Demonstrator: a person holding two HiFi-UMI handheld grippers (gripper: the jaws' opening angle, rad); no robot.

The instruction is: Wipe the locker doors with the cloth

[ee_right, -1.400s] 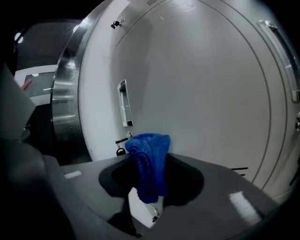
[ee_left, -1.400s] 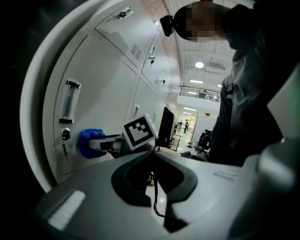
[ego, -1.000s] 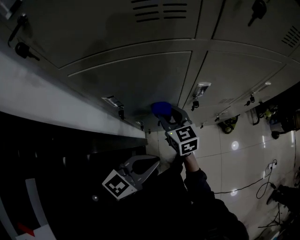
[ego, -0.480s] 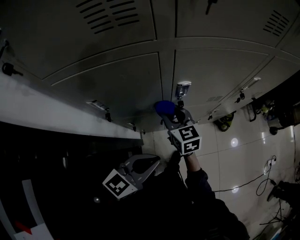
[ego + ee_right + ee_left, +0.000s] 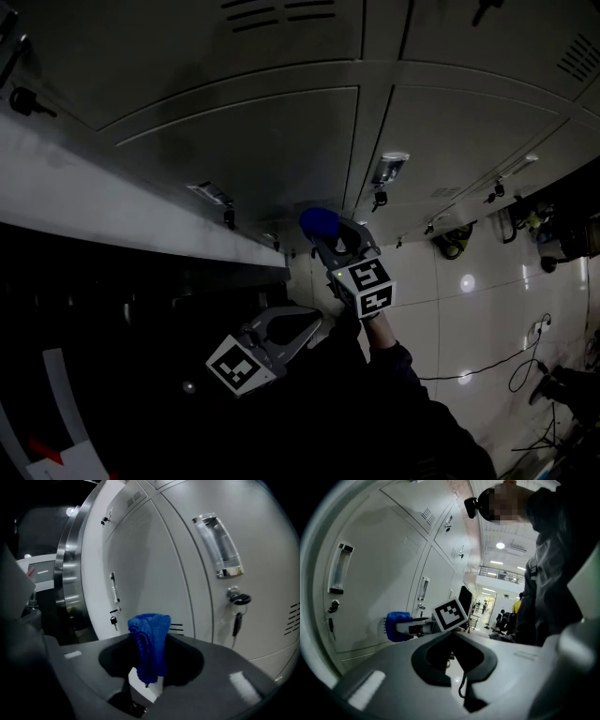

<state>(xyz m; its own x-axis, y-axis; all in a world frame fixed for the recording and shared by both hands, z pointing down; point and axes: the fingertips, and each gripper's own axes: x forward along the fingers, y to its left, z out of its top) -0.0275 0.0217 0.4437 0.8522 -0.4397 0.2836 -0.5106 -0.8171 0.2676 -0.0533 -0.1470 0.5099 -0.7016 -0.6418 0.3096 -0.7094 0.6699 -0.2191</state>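
Note:
A folded blue cloth is pressed against the lower part of a grey locker door, left of the seam and a silver handle. My right gripper is shut on the cloth, which sticks up between its jaws in front of the door. My left gripper hangs lower and nearer my body, jaws together with nothing in them. In the left gripper view, the left gripper faces the right one, whose blue cloth touches the locker door.
A key hangs in a lock under the clear handle. More locker doors with handles and keys run to the right. A glossy tiled floor carries a cable. A steel column stands at the left.
The right gripper slid the cloth right toward the handle, then back left and slightly down on the door. The left gripper stayed where it was.

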